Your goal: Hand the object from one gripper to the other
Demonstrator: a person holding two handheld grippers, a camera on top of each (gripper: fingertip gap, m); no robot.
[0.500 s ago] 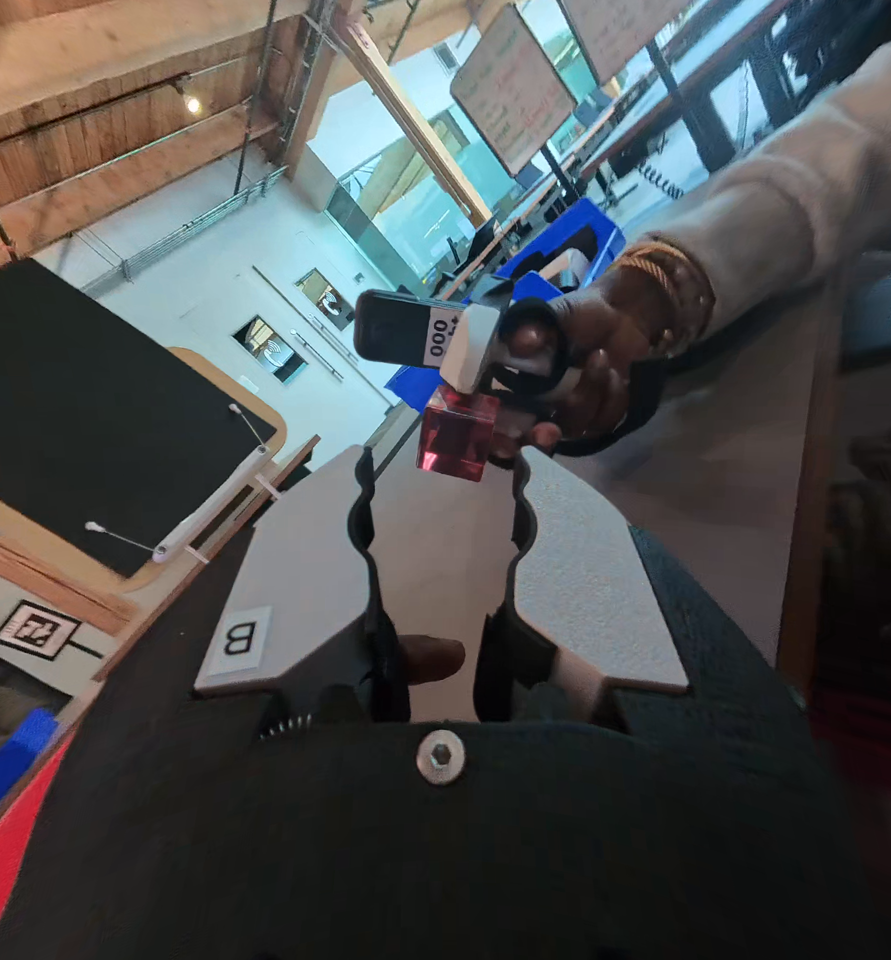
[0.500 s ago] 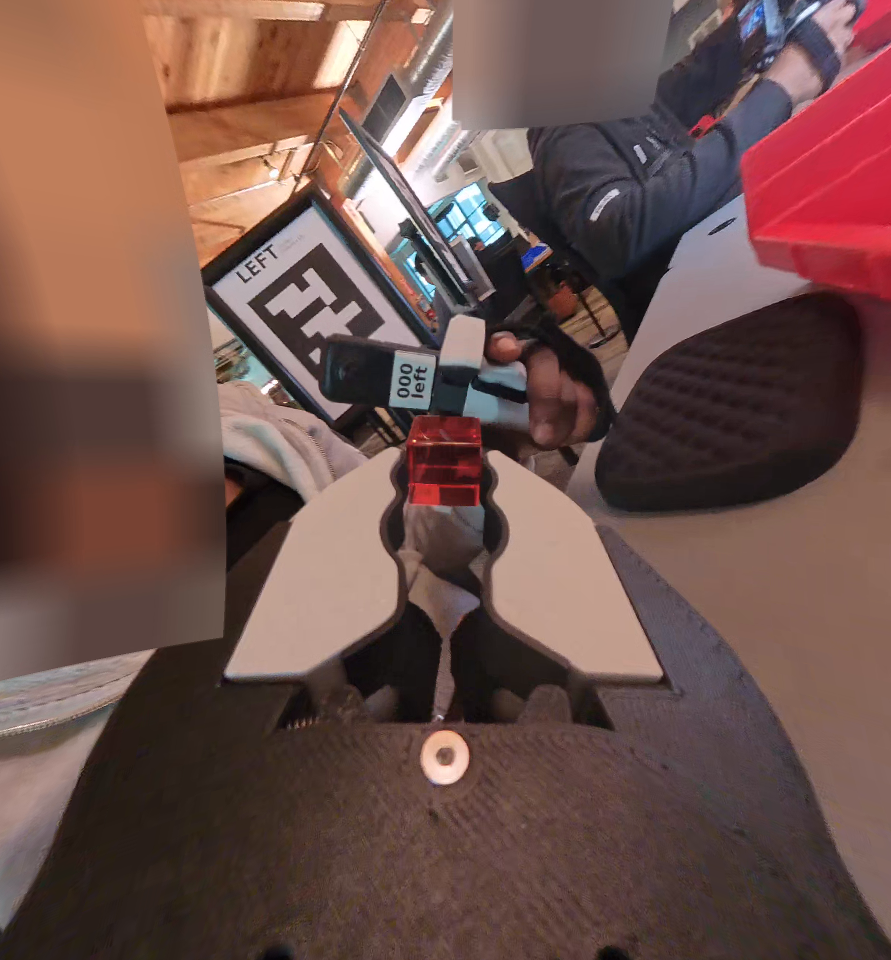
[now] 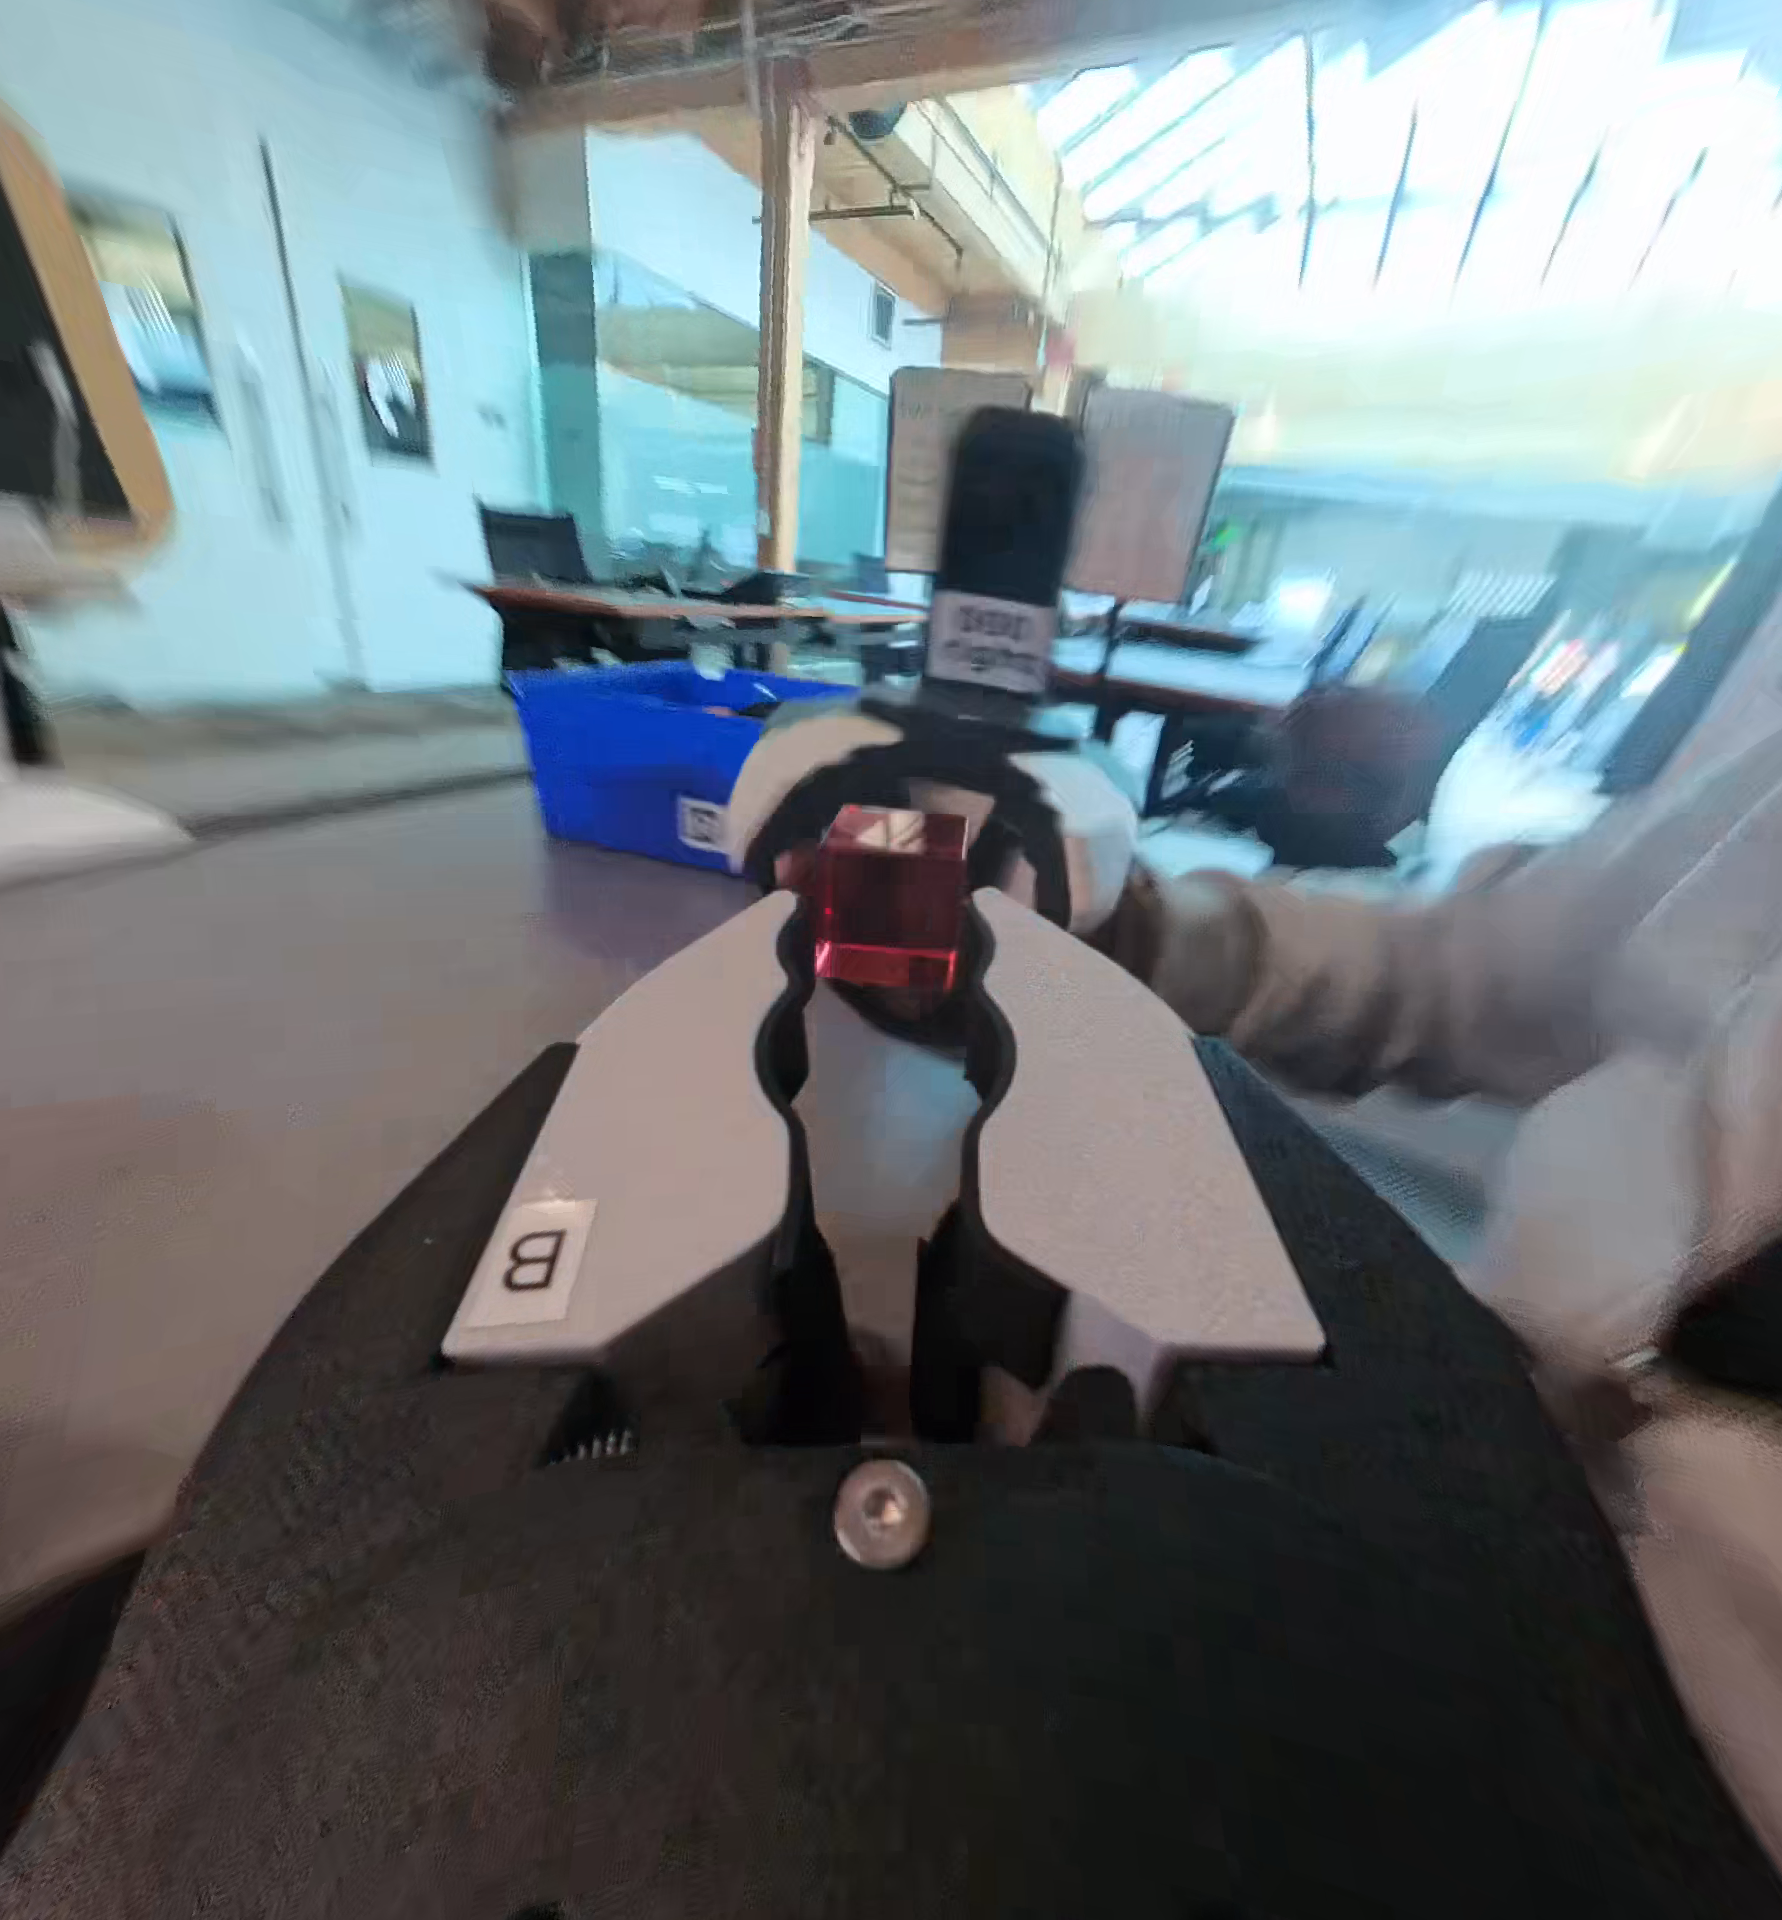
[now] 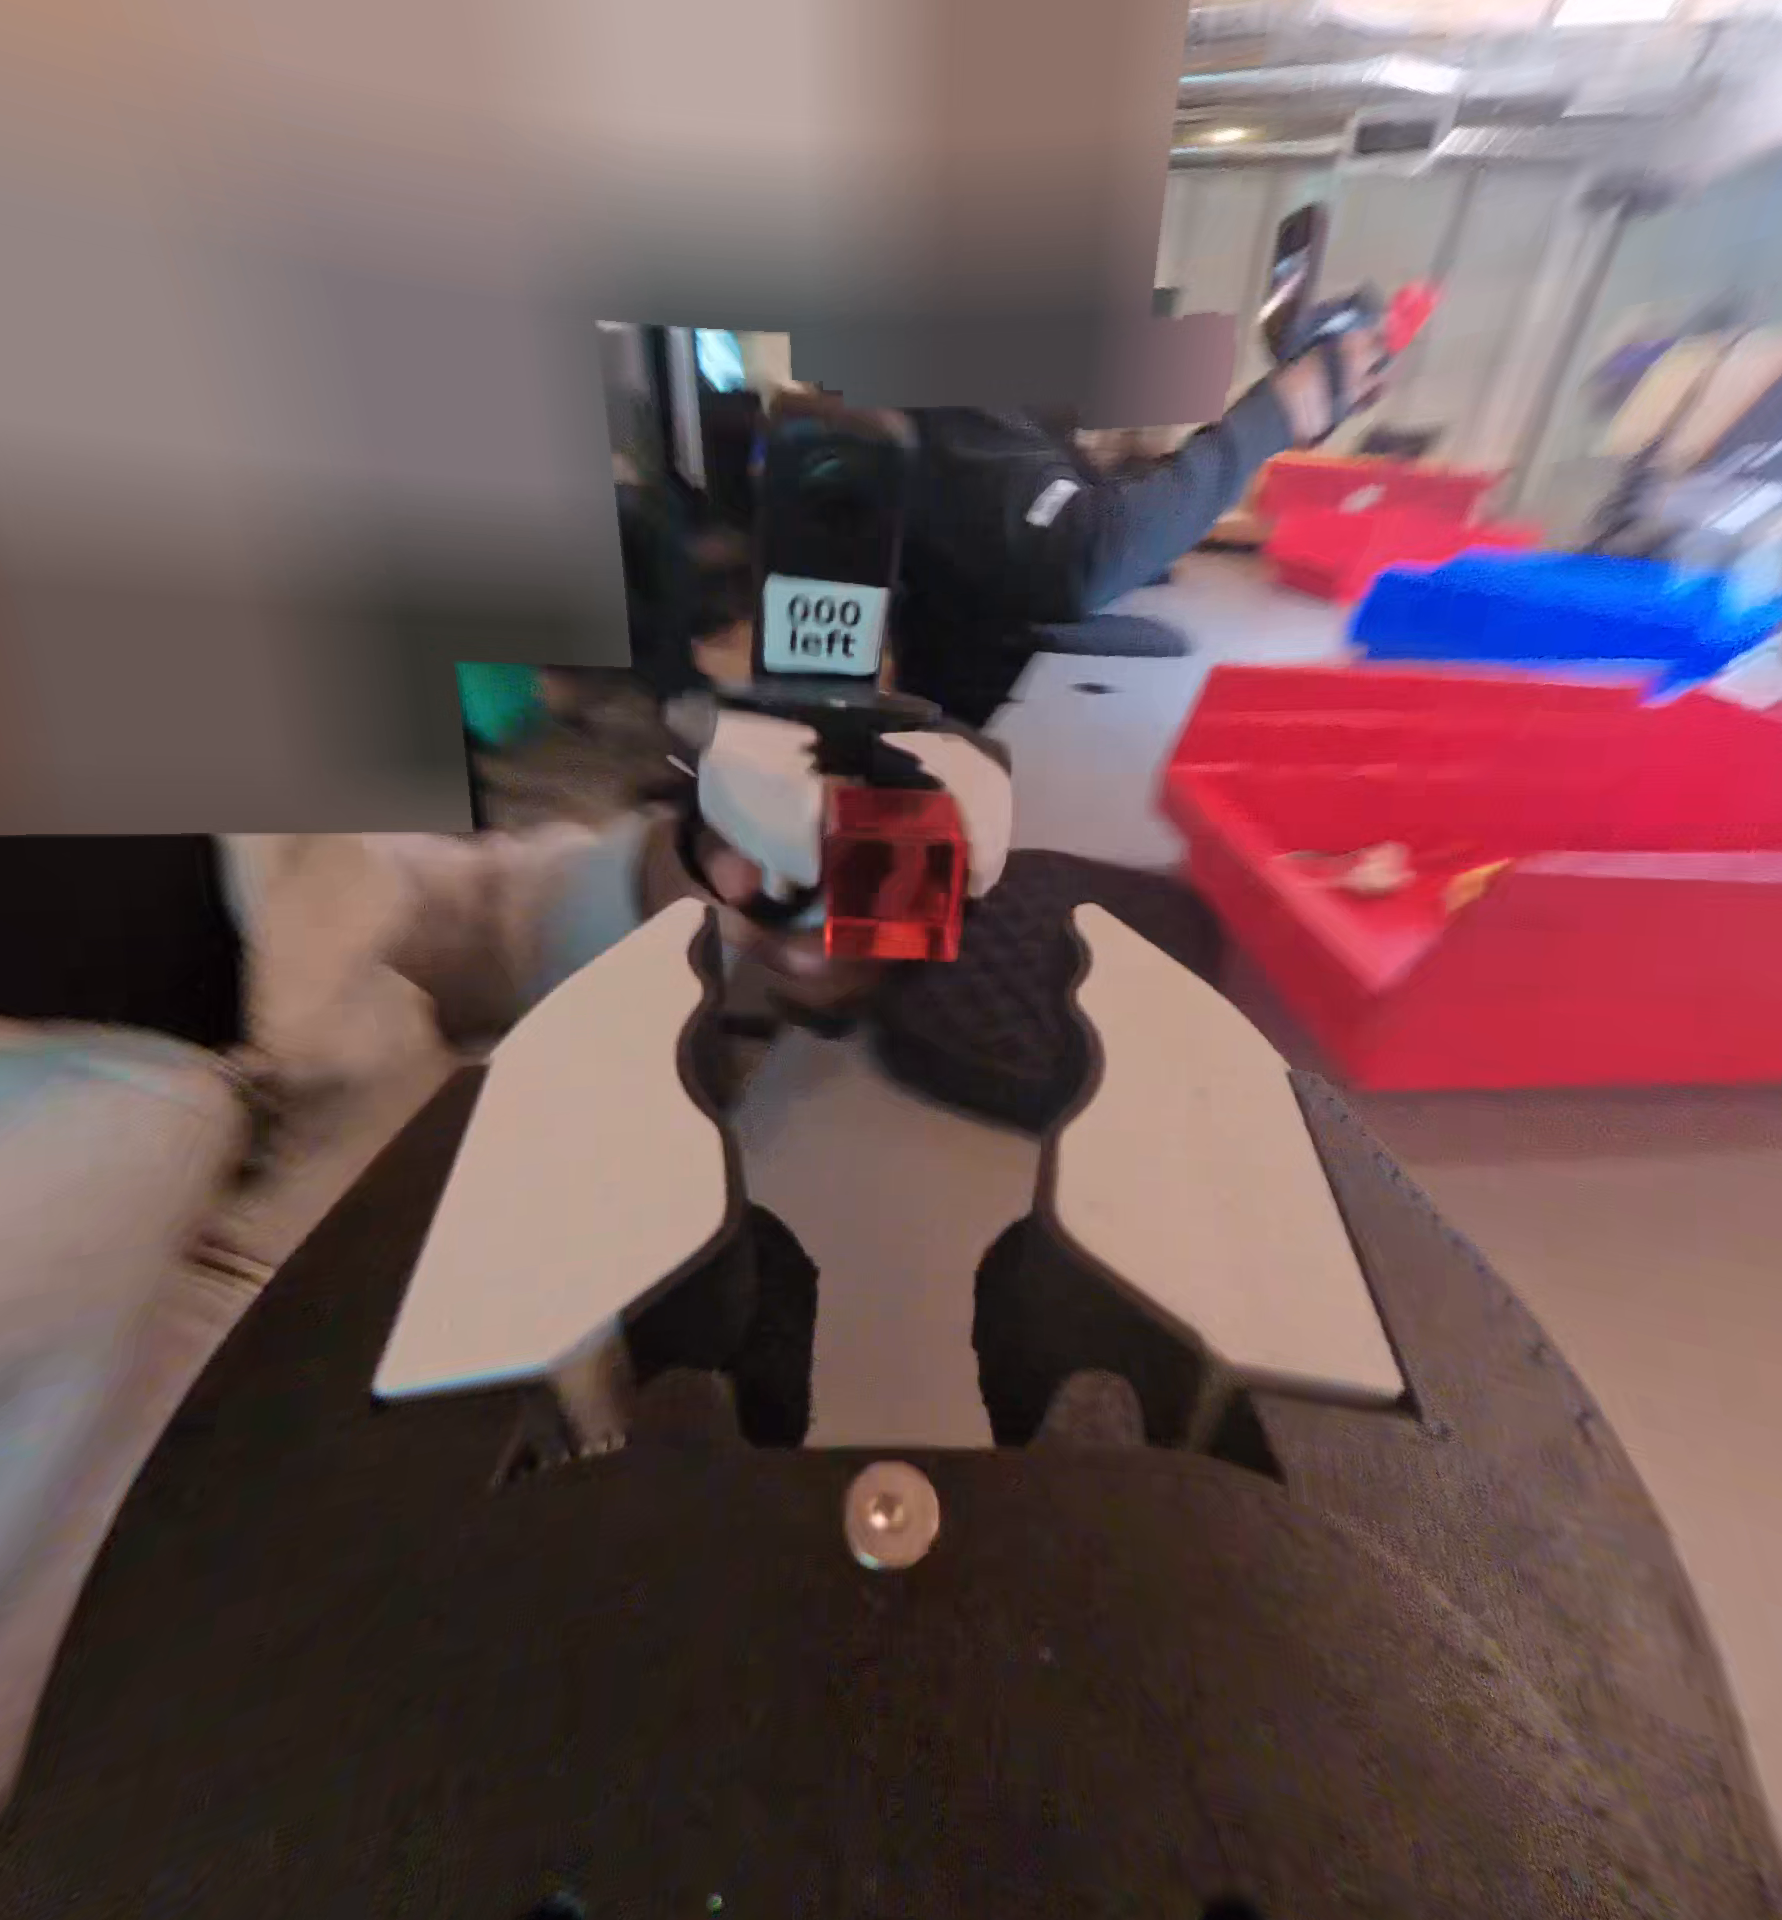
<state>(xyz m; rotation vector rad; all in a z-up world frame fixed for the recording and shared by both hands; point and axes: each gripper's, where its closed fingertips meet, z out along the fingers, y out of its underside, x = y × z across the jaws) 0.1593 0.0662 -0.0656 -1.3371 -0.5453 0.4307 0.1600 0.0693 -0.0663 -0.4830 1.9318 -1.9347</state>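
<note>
Red cube (image 3: 892, 902) in left tongs (image 3: 885, 914) — right tongs (image 4: 889, 925) agape

the red bin (image 4: 1489, 935) crowds the right tool's (image 4: 892, 935) right side; its gaping tips stand clear.

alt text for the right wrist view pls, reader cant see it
The right claw is open and empty, its grey fingers spread apart. Just beyond them, the left claw faces the camera, shut on a clear red cube. Behind sit red bins on a table; the picture is motion-blurred.
</note>
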